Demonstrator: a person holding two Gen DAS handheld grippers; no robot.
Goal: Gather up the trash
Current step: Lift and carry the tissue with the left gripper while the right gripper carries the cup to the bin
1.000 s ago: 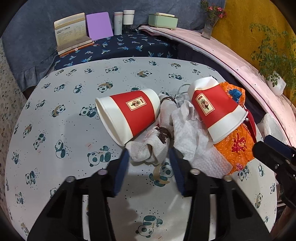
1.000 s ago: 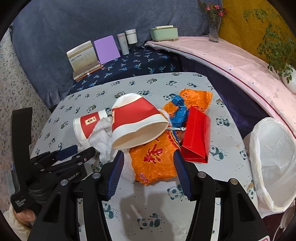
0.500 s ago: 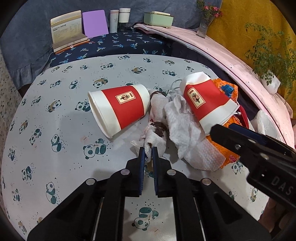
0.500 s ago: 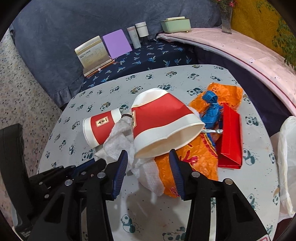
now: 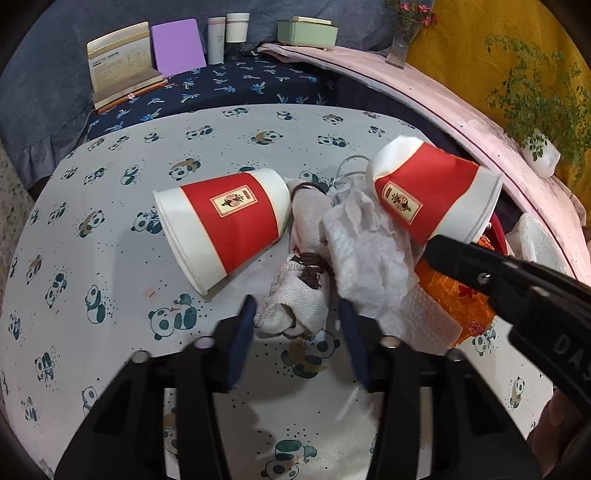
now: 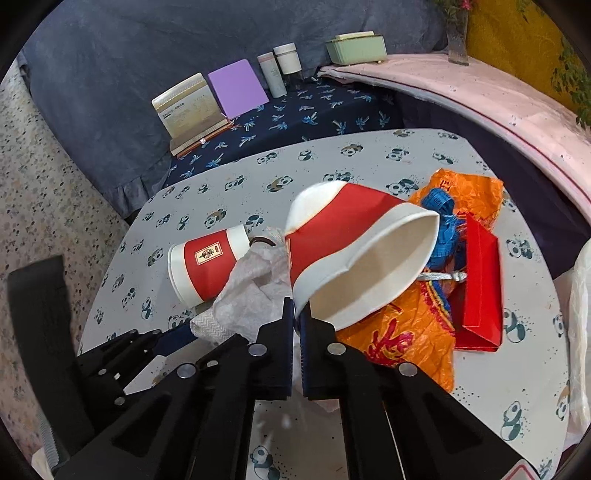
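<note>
Trash lies on the panda-print table [image 5: 110,288]. My right gripper [image 6: 297,321] is shut on the rim of a red-and-white paper cup [image 6: 354,243], which also shows in the left wrist view [image 5: 432,195]. My left gripper [image 5: 295,325] is open around a stained white cloth [image 5: 299,295]. A second red-and-white cup [image 5: 225,225] lies on its side to the left. A crumpled white tissue [image 5: 369,258] lies between the cups. An orange plastic bag [image 6: 406,332], blue ribbon [image 6: 443,229] and red paper bag [image 6: 480,288] lie to the right.
A white bin bag [image 6: 580,314] hangs at the table's right edge. Behind the table a dark blue bench holds a booklet [image 5: 122,62], purple card [image 5: 177,46], two tumblers [image 5: 225,33] and a green box [image 5: 306,31]. A pink ledge [image 5: 480,129] curves along the right.
My left gripper shut near the cloth half a second ago and has opened again around it. My right gripper has closed on the cup's rim.
</note>
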